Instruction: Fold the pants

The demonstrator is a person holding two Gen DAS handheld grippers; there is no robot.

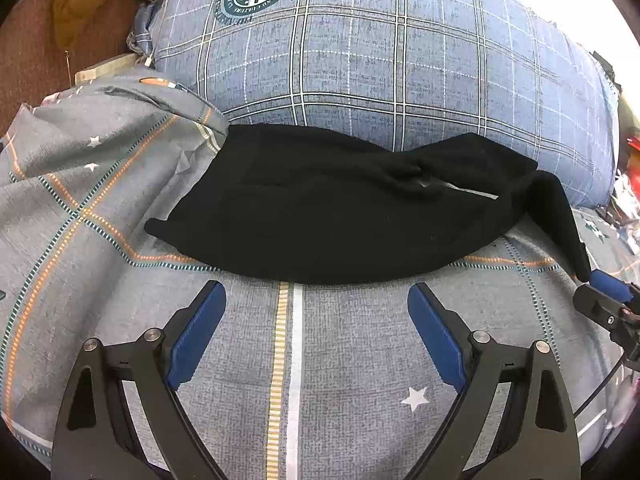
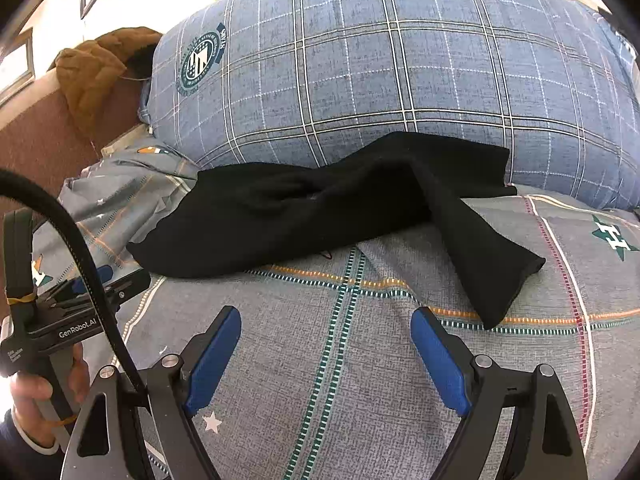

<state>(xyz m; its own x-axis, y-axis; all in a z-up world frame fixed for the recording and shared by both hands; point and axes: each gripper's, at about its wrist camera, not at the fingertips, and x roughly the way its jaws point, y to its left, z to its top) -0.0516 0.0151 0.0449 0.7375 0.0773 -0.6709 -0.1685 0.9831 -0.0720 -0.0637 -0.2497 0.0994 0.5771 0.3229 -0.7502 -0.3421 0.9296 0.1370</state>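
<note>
We see black knit pants [image 1: 320, 208] lying rumpled on the bed [image 1: 352, 360], against a plump plaid pillow [image 1: 380, 60]. The sheet is grey woven check. Left gripper [image 1: 316, 296] and right gripper [image 2: 326, 320] are both released, grasping nothing.

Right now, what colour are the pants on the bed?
Plain black pants, lying on the grey checked bedsheet; the right wrist view shows them best.

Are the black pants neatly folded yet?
No. The black pants lie rumpled, one leg splayed sideways across the bedsheet.
</note>
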